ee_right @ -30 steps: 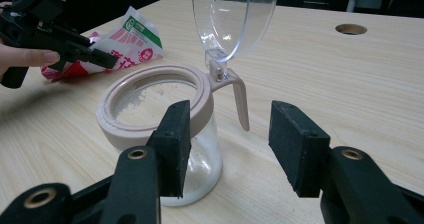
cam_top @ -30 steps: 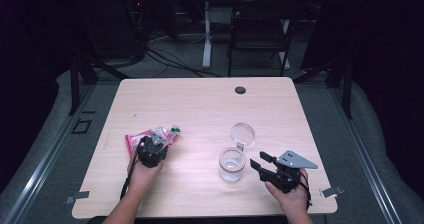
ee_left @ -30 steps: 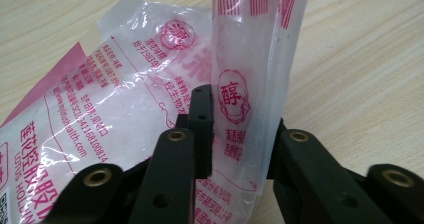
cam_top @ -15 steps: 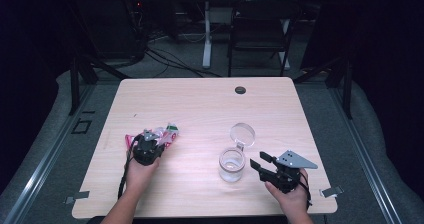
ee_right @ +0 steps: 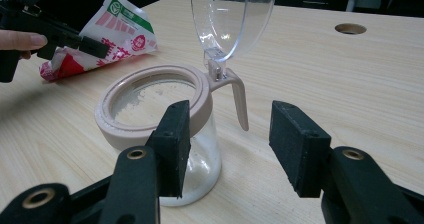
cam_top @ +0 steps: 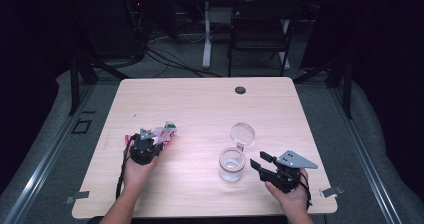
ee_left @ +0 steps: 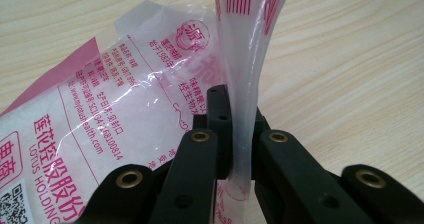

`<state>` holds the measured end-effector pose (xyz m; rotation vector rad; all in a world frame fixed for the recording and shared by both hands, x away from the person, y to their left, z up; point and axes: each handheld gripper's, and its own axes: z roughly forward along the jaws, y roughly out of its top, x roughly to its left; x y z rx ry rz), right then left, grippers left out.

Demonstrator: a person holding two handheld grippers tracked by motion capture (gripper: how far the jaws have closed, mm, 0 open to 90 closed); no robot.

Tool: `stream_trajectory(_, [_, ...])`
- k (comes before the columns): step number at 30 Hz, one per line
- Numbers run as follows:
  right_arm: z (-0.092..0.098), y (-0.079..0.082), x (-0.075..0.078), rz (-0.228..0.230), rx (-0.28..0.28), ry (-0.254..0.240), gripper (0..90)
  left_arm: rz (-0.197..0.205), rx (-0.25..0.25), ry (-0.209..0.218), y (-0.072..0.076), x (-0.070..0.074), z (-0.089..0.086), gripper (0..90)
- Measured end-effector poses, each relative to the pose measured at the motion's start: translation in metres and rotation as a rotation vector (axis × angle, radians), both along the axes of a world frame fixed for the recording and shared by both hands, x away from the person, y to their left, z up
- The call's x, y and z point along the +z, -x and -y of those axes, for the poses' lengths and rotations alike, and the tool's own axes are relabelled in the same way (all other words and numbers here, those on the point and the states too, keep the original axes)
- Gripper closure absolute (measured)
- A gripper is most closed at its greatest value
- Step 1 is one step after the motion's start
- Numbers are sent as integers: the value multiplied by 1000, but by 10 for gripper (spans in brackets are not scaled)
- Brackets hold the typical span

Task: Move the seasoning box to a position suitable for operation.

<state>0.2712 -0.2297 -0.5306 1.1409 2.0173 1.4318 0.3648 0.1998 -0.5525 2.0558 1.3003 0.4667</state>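
So the left gripper (ee_left: 239,134) is clamped on a fold of the plastic packet (ee_left: 130,114), its jaws pinching the clear film between them. The packet is lying on the left side of the wooden table (cam_top: 200,104), white and pink with red print. Over on the right, the right gripper (ee_right: 227,144) is held with its jaws spread wide, nothing between them, just beside the glass jar (ee_right: 165,129). The jar's clear lid (ee_right: 230,14) is flipped up.
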Motion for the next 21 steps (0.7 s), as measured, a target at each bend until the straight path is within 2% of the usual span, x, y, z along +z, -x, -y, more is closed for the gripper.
stream_trajectory(6, [-1,-1,0,1,3,1,507,10,5,20,4,5,-5,890])
stream_trajectory(12, [-1,-1,0,0,5,-1,506,32,22,79,10,13,-16,891])
stream_trajectory(21, [-1,-1,0,3,-2,-2,505,67,43,128,18,24,-32,894])
